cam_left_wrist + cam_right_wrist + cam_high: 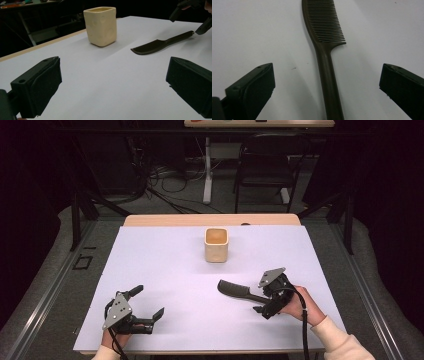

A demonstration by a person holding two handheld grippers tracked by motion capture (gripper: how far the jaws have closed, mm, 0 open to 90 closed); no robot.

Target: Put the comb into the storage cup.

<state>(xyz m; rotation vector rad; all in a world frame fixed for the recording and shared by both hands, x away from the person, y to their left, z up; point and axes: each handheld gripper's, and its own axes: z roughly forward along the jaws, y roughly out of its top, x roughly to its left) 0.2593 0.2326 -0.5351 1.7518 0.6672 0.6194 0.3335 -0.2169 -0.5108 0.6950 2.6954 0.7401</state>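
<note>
My right gripper [263,296] hangs with jaws wide, straddling the handle of the dark brown plastic comb [325,47] lying flat on the white table sheet [165,270]. My left gripper [148,304] rests near me, jaws wide, empty. The cream square cup [216,244] stands upright beyond.

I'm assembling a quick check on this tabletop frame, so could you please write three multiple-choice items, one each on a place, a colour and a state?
1. The comb lies:
A. inside the cup
B. flat on the white sheet, nearer the right gripper
C. under the left gripper

2. The cup is:
A. cream
B. red
C. blue

3. The right gripper is:
A. shut on the comb
B. shut and empty
C. open

Answers: 1 B, its handle runs between the right gripper's jaws; 2 A, pale cream in the left gripper view; 3 C, jaws stand wide apart, clear of the handle.
</note>
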